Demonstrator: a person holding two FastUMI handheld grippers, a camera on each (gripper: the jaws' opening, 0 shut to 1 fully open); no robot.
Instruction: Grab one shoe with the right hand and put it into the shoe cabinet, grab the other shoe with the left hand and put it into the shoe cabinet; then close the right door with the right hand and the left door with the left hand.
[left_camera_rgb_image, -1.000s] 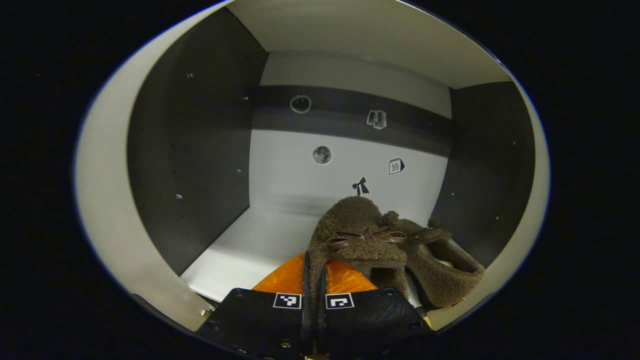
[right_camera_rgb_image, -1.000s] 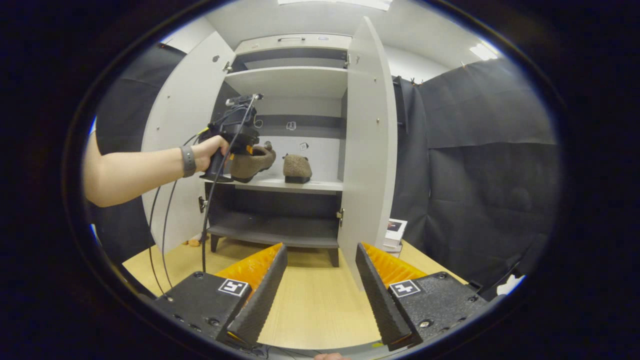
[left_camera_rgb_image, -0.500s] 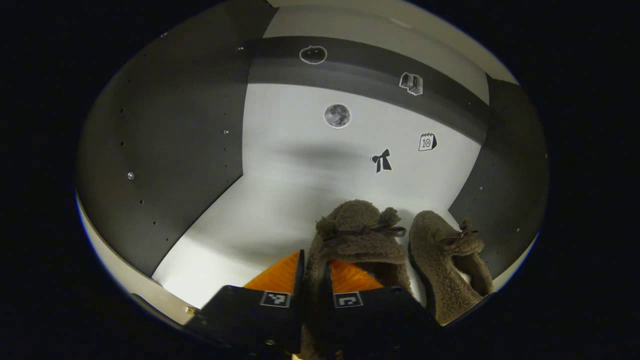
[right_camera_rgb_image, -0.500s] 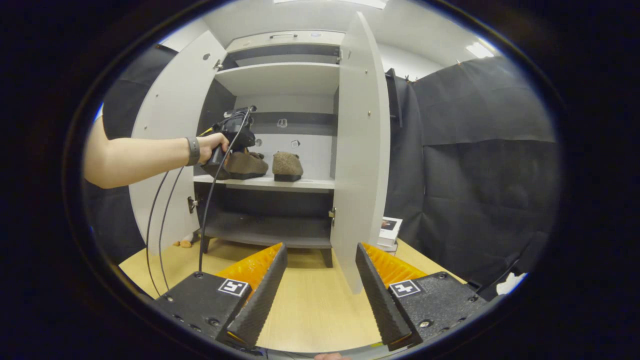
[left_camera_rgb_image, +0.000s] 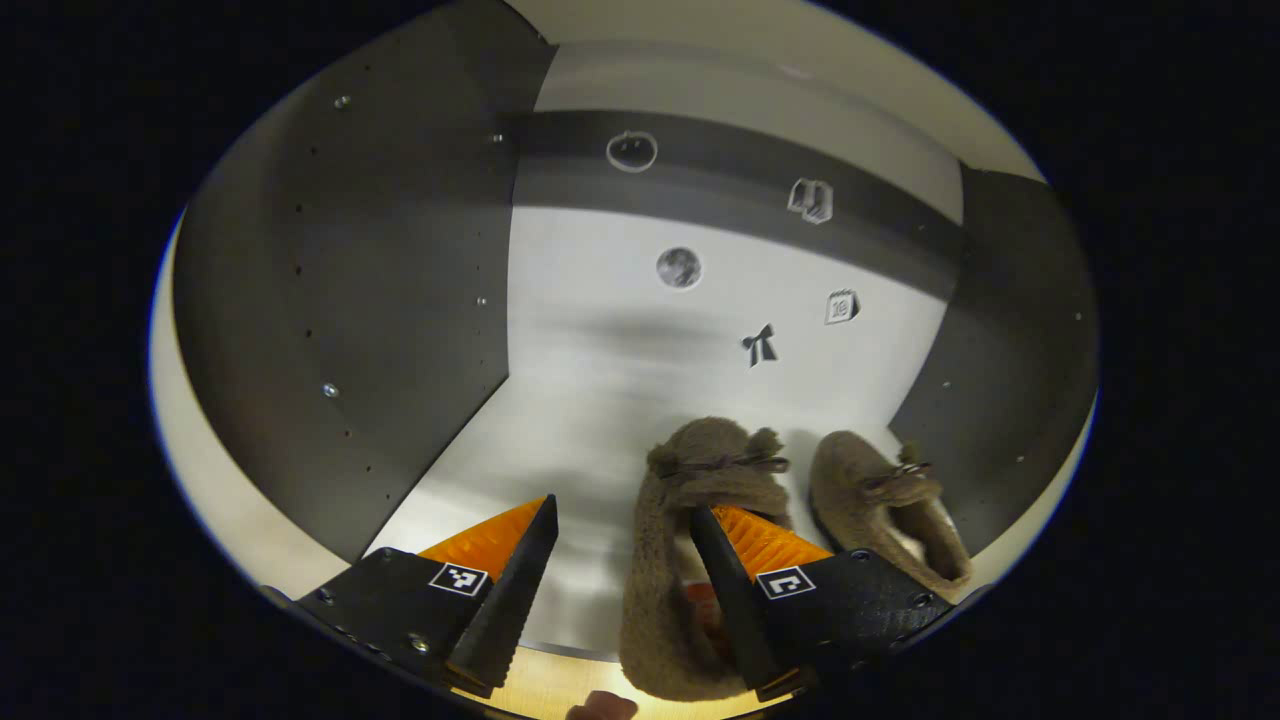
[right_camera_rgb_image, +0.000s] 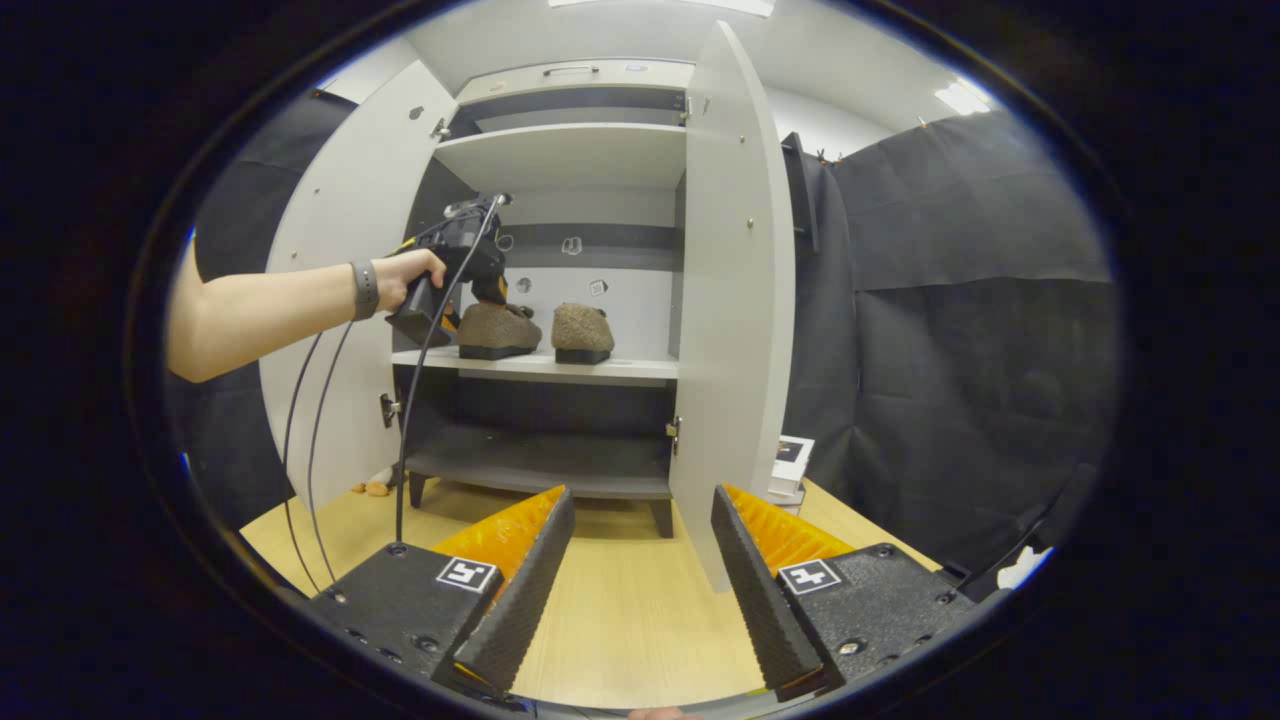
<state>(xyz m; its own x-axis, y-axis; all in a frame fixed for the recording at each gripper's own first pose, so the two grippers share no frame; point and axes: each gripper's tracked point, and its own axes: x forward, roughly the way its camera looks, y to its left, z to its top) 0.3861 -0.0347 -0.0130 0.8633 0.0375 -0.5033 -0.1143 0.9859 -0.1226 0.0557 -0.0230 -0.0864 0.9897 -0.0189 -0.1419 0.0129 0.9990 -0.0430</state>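
left gripper (left_camera_rgb_image: 620, 580) jaws wide apart inside cabinet (right_camera_rgb_image: 560, 150), gripping nothing; one finger sits in left shoe (left_camera_rgb_image: 690, 560) opening, other outside. left shoe flat on middle shelf (right_camera_rgb_image: 540, 366), just beside right shoe (left_camera_rgb_image: 890, 510), toes to back wall. likely release so pair sits side by side. 0.5 s ago jaws pinched shoe's rim; now let go.

right gripper (right_camera_rgb_image: 640, 590) open, empty, low over floor, facing right door (right_camera_rgb_image: 735, 300). both doors open; left door (right_camera_rgb_image: 340, 300) behind arm.
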